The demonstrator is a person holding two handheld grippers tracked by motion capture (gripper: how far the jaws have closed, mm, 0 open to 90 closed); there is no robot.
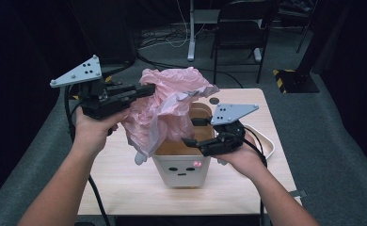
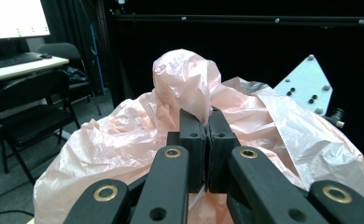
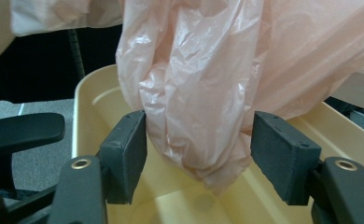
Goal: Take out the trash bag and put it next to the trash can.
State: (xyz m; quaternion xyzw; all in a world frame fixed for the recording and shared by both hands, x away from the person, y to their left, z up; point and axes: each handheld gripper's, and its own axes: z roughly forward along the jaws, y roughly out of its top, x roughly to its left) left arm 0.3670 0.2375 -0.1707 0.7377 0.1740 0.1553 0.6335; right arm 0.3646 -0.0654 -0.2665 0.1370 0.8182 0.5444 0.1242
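From the high view I see my left gripper (image 1: 146,89) raised above the left half of the pale wooden table (image 1: 125,183), its jaws pressed together on a fold of the crumpled, thin pink plastic bag (image 1: 167,101); the left gripper view confirms it, with the two black pads (image 2: 192,140) tight against each other and a pinch of the pink film rising from between them, the rest of the bag billowing out beyond the jaws.

The bag hangs from that grip and drapes down over the left rim and into the mouth of the cream plastic bin with a small face printed on its front (image 1: 181,172); the bin stands upright near the middle of the table.

My right gripper (image 1: 193,129) is at the bin's right side, over its opening, with its jaws spread wide; in the right gripper view a hanging lobe of the bag (image 3: 194,116) sits between the two grey pads (image 3: 124,154), its left edge brushing the left pad while a gap remains before the right pad, so nothing is clamped there; the cream inside wall of the bin (image 3: 96,107) lies below and behind the lobe.

A black folding chair (image 1: 240,28) stands on the grey floor beyond the table.
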